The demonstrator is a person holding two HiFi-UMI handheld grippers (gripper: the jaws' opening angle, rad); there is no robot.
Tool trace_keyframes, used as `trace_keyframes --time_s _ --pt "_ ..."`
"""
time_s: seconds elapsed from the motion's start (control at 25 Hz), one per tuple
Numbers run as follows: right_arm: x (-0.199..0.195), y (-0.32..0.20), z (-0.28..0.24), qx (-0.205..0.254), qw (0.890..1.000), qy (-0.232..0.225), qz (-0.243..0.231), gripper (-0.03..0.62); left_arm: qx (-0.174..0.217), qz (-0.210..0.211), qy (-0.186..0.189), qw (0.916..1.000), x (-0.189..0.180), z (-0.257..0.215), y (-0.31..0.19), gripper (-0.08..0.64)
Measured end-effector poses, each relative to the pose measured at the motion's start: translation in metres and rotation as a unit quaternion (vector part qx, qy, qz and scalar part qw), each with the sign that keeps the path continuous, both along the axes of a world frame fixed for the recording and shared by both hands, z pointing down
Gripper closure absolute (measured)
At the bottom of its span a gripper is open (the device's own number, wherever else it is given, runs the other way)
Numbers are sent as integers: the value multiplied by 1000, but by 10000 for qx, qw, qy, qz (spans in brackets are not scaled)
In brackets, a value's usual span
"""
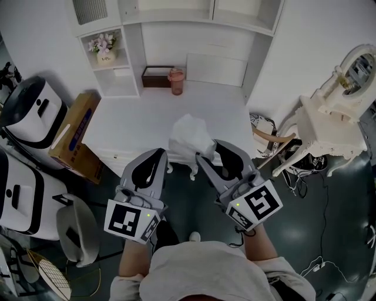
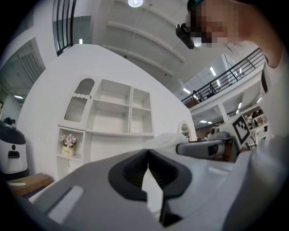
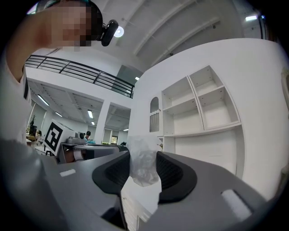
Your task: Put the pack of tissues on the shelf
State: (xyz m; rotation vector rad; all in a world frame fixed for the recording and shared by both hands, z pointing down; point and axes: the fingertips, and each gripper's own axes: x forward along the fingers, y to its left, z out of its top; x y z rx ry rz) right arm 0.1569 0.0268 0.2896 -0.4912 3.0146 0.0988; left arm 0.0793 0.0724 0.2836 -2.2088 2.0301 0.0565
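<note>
White pack of tissues (image 1: 191, 136) in crinkled clear plastic wrap, pinched by its near end between the dark ribbed pads of the right gripper (image 1: 210, 150); jaws held part-way apart by the wrap, pads pressed on both sides of it in the right gripper view (image 3: 142, 166). Pack in the air, just over the near edge of the white desk top (image 1: 135, 120), well short of the tall white shelf unit (image 1: 200, 17) at the far side.

Just left of the pack, the left gripper (image 1: 158, 154): grey shell, dark pads, tips brought together in the left gripper view (image 2: 147, 154), nothing between them. Both grippers side by side, pointed toward the far wall, each with a cube of black-and-white square markers at its near end.

On the far part of the desk, under the shelf unit: a low dark brown open box (image 1: 156, 76) and, touching or just right of it, a small pink lidded jar (image 1: 176, 82). In a small left cubby of the shelf unit, a pale pot of pink flowers (image 1: 104, 47).

Left of the desk, a long brown cardboard box (image 1: 73, 134), tilted; further left, rounded white-and-black machines (image 1: 32, 111). Right of the desk, an ornate cream dressing stand with a round mirror (image 1: 332, 111).
</note>
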Motion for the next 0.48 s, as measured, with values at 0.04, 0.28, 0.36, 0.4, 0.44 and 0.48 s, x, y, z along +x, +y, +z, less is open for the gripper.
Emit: trace_keyframes --time_s 0.04,0.28,0.36,0.4,0.44,0.48 --pt "-2 -3 -1 -1 10000 -6 39 423 0 36 -2 10000 -3 -1 -3 560" --pt "-24 -18 -9 13 9996 -36 266 423 38 237 -36 9997 -27 -9 -21 560" --pt "-34 -22 -11 5 9995 -58 318 423 39 299 -55 9995 -37 -11 -26 560" --pt "-39 -24 -13 3 9994 -66 344 423 38 328 -57 9994 -43 -12 -28 560" --pt "-46 -26 -14 2 9993 -68 372 423 32 357 -54 9993 -50 -13 -31 560" --pt "-52 -28 -15 1 9992 -64 398 423 22 385 -53 9992 -56 -14 -33 560"
